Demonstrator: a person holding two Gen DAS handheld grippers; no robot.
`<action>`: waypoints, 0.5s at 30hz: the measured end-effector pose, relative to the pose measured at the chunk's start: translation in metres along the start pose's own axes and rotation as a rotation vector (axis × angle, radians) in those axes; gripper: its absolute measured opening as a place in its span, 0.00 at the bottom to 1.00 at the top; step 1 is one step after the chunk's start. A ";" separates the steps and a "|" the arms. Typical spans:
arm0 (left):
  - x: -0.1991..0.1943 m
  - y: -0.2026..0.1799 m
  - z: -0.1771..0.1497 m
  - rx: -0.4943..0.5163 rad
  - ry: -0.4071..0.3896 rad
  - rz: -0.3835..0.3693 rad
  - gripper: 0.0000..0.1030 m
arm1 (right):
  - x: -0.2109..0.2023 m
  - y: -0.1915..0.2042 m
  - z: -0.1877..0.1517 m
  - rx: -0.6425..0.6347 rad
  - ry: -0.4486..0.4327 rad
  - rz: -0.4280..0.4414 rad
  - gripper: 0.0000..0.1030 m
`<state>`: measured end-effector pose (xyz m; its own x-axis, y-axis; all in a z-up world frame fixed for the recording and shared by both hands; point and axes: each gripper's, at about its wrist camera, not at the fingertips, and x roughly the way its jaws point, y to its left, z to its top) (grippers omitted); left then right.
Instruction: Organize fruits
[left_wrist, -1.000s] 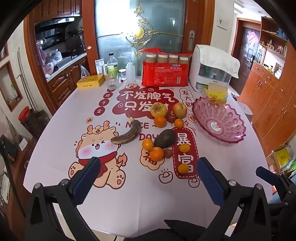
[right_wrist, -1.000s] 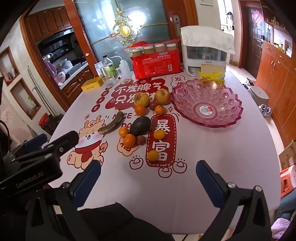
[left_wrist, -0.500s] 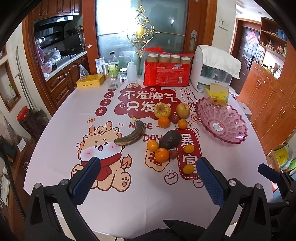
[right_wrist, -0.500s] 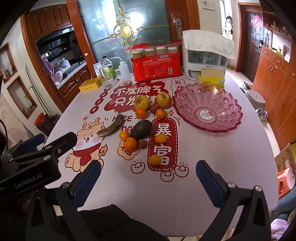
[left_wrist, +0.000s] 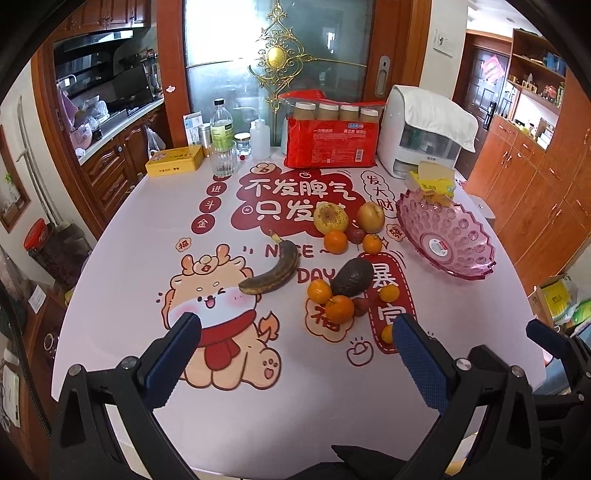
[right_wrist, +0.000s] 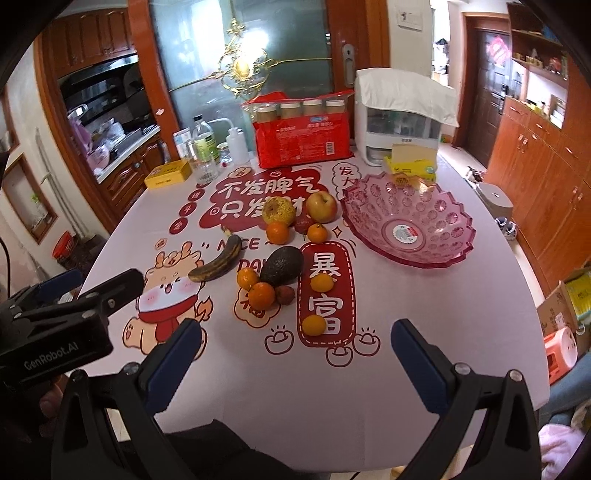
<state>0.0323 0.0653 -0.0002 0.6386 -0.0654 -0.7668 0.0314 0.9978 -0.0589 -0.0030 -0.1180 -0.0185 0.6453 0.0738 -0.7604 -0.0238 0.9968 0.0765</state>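
both of my grippers have edged forward over the near edge of the desk (left_wrist: 110, 258) since a second ago, so the fruit now sits closer and larger in both wrist views; nothing on the cloth has shifted. the left gripper (left_wrist: 295, 354) hangs with its blue pads spread wide and holding nothing, above the cartoon dragon print, and the right gripper (right_wrist: 295, 354) is likewise spread and holding nothing, over the bare stretch in front of the fruit. the fruit lies loose mid-desk: a blackened banana (right_wrist: 218, 260) on the left, a dark avocado (right_wrist: 281, 266) touching small oranges (right_wrist: 261, 295), a yellow pear-like fruit (right_wrist: 279, 210) and an apple (right_wrist: 322, 206) behind them, and two more small oranges on the red banner, the nearest (right_wrist: 314, 325) just ahead of my right gripper. the pink bowl (right_wrist: 443, 206) stands holding no fruit to the right of the pile, near the desk's right edge. a red pack (right_wrist: 303, 142), bottles, a yellow tin (right_wrist: 168, 173) and a white appliance (right_wrist: 402, 110) line the far edge. open cloth lies between the grippers and the fruit, and between the fruit and the bowl.
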 end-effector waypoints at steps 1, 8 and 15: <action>0.001 0.003 0.002 0.003 0.006 -0.005 1.00 | 0.000 0.000 0.001 0.013 0.000 -0.006 1.00; 0.006 0.025 0.007 0.024 0.024 -0.020 1.00 | 0.000 0.005 0.002 0.093 -0.005 -0.042 1.00; 0.016 0.041 0.012 0.046 0.044 -0.061 1.00 | 0.002 0.013 -0.006 0.120 -0.028 -0.103 1.00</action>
<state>0.0530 0.1056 -0.0067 0.5996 -0.1258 -0.7903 0.1054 0.9914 -0.0779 -0.0067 -0.1043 -0.0228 0.6610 -0.0312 -0.7497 0.1338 0.9880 0.0769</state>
